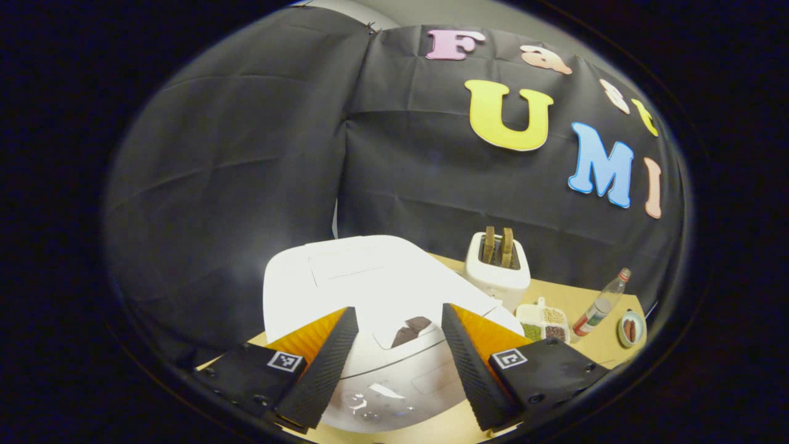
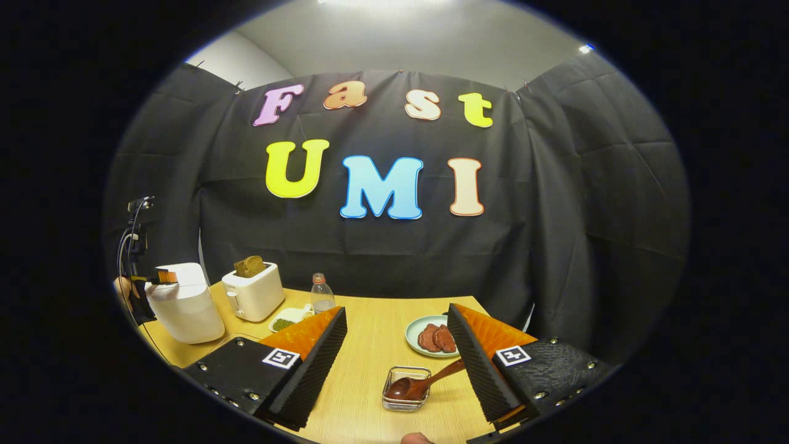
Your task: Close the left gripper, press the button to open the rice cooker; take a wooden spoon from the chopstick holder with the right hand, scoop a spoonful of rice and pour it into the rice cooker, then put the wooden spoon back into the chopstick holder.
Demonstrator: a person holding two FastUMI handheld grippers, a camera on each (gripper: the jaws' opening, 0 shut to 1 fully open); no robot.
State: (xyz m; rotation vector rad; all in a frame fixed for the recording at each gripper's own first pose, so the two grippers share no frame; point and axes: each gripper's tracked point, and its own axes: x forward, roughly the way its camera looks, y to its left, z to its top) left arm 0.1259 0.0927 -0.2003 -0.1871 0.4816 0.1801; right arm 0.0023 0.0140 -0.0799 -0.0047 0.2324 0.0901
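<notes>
In the left gripper view the left gripper (image 1: pixel 394 364) hangs with its fingers spread wide apart and nothing between them, right above the front of the white rice cooker (image 1: pixel 370 290), whose lid is down; the dark button (image 1: pixel 411 330) on the cooker's front lip sits in the gap between the two fingers, a little beyond their tips. Just behind the rice cooker to its right stands a white toaster (image 1: pixel 497 271) with two slices in it, then a divided dish of grains (image 1: pixel 542 322), a clear bottle (image 1: pixel 601 302) and a small plate (image 1: pixel 631 328) farther out toward the table's far edge. In the right gripper view the right gripper (image 2: pixel 397 364) is likewise spread open and empty, well apart from the rice cooker (image 2: pixel 183 303), which stands at the table's left edge with the other gripper at its top. Between and just past the right fingers lies a wire chopstick holder (image 2: pixel 405 390) with the wooden spoon (image 2: pixel 425 382) resting in it, bowl down, handle slanting toward the right finger; whether the handle touches that finger is hard to tell. Beyond the holder sits a pale plate (image 2: pixel 414 336) of reddish slices, with bare table (image 2: pixel 376 333) stretching from there back to the rice cooker.
</notes>
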